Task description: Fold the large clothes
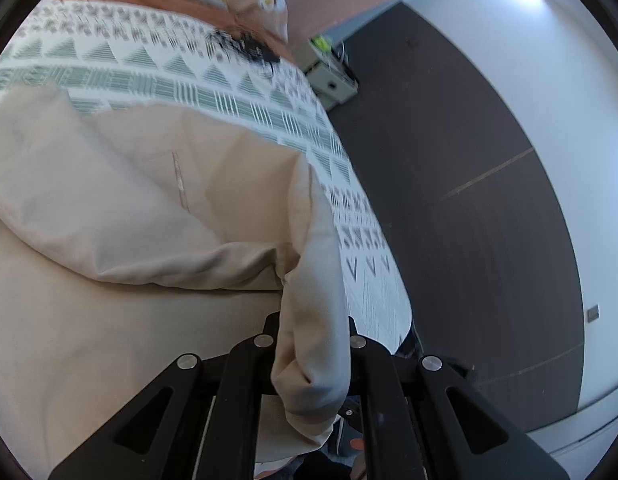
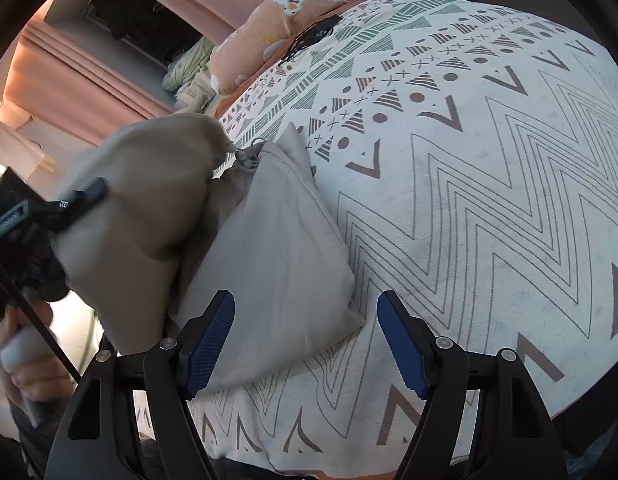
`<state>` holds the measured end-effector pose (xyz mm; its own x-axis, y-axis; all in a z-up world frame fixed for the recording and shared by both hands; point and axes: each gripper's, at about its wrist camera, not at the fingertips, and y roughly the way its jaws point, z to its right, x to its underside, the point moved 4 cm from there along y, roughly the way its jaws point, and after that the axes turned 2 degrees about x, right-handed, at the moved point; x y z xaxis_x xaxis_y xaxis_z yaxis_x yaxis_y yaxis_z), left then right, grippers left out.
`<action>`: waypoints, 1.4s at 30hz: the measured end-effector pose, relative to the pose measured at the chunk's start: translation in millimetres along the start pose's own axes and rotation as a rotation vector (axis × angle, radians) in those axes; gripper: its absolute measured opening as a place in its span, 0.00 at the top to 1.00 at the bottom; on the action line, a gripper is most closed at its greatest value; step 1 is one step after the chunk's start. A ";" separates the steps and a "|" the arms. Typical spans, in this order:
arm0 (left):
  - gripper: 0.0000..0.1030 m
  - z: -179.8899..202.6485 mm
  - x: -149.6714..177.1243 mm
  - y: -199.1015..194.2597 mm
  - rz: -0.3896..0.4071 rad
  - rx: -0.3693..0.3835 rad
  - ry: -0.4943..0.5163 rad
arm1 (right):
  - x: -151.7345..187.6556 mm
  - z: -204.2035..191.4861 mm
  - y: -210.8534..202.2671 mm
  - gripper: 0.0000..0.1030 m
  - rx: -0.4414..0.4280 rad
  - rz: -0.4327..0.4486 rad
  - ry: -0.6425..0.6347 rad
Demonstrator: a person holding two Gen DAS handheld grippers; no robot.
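Observation:
A beige garment (image 1: 129,208) lies partly folded on the patterned bedspread (image 1: 237,92). My left gripper (image 1: 311,344) is shut on a bunched fold of it and holds that part up. In the right wrist view the garment (image 2: 277,248) lies at the bed's left side, and its lifted part (image 2: 141,216) hangs from the left gripper (image 2: 61,208). My right gripper (image 2: 305,340) is open and empty, with its blue pads (image 2: 211,340) just above the garment's near corner.
The bedspread (image 2: 469,184) covers most of the bed. Orange pillows (image 2: 269,36) and a black tangle (image 2: 313,36) lie at the head. A dark floor (image 1: 449,200), a white wall (image 1: 549,80) and a small box (image 1: 333,76) are beside the bed. Pink curtains (image 2: 81,76) hang at the left.

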<state>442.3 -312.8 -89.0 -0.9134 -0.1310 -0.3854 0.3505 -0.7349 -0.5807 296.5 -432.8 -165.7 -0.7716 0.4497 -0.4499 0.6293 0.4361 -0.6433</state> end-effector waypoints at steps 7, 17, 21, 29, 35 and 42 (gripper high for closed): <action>0.83 -25.8 22.3 52.0 -0.179 -0.033 -0.090 | 3.8 14.9 -2.1 0.30 0.010 0.002 0.011; 0.09 -24.9 36.8 -6.8 -0.139 -0.084 -0.021 | 16.5 -1.8 -8.9 0.30 -0.022 0.007 -0.011; 0.09 -30.8 33.3 -51.6 -0.068 -0.169 0.025 | 16.8 -17.8 -13.6 0.30 -0.041 0.012 -0.059; 0.09 -85.2 27.9 -104.6 0.019 -0.307 0.054 | -5.7 -38.4 4.4 0.30 -0.001 0.013 -0.135; 0.09 -132.6 46.9 -125.3 0.007 -0.388 0.021 | -18.8 -38.4 30.8 0.87 0.044 -0.007 -0.110; 0.33 -160.7 75.4 -120.8 -0.066 -0.380 -0.021 | 3.1 -32.3 17.9 0.93 -0.017 0.030 -0.050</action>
<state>364.4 -126.9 -163.1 -0.9392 -0.1084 -0.3259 0.3391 -0.4441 -0.8294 308.4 -398.5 -158.6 -0.7555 0.4234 -0.5000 0.6537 0.4360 -0.6186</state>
